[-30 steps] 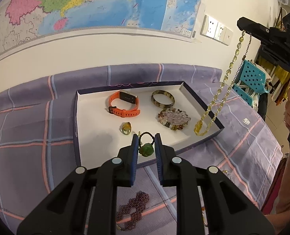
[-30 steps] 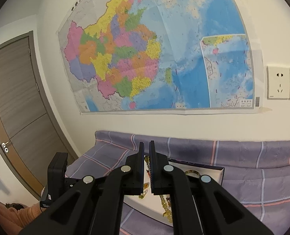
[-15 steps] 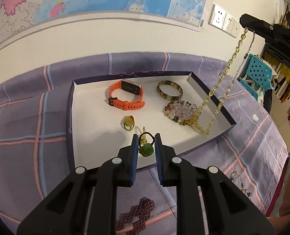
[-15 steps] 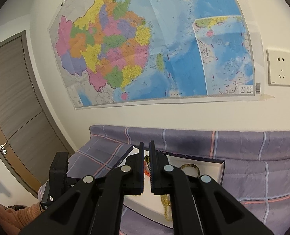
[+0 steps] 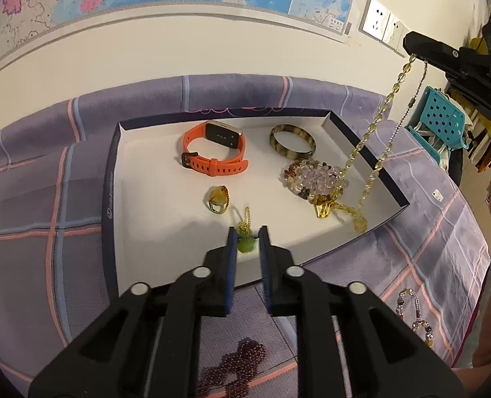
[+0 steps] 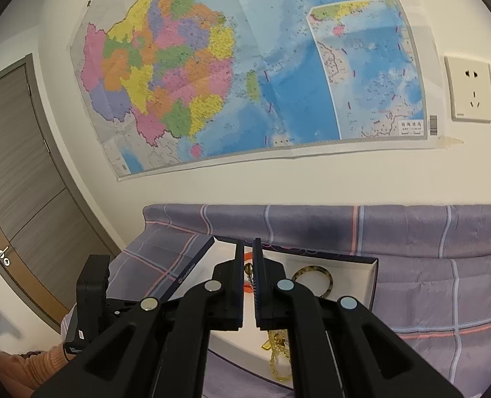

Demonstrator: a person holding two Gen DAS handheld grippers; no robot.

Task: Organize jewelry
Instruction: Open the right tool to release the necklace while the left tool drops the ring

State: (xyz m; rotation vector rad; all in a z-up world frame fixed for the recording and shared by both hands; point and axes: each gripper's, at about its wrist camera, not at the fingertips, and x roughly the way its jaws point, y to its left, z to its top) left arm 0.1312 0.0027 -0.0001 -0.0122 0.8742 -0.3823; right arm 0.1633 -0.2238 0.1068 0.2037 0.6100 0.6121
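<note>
A white tray with a dark blue rim (image 5: 109,199) lies on the purple checked cloth. Low over its front part my left gripper (image 5: 247,232) has a green stone pendant (image 5: 246,245) between its closing jaws, and the pendant's yellow-green loop touches the tray floor. At the upper right my right gripper (image 5: 411,41) is shut on a yellow bead necklace (image 5: 371,129). The necklace hangs down and its lower end lies in the tray's right part. In the right wrist view the necklace (image 6: 278,348) shows between and below my right gripper's (image 6: 248,248) fingers.
In the tray lie an orange watch (image 5: 215,152), a brown bangle (image 5: 291,141), a cluster of mixed beads (image 5: 311,179) and an amber ring (image 5: 218,199). Dark red beads (image 5: 235,368) and another bracelet (image 5: 414,315) lie on the cloth in front. A teal stool (image 5: 441,119) stands right.
Both grippers have sunk. The necklace's lower end has come down onto the tray floor beside the bead cluster. The green pendant has come lower over the tray's front, its loop now touching.
</note>
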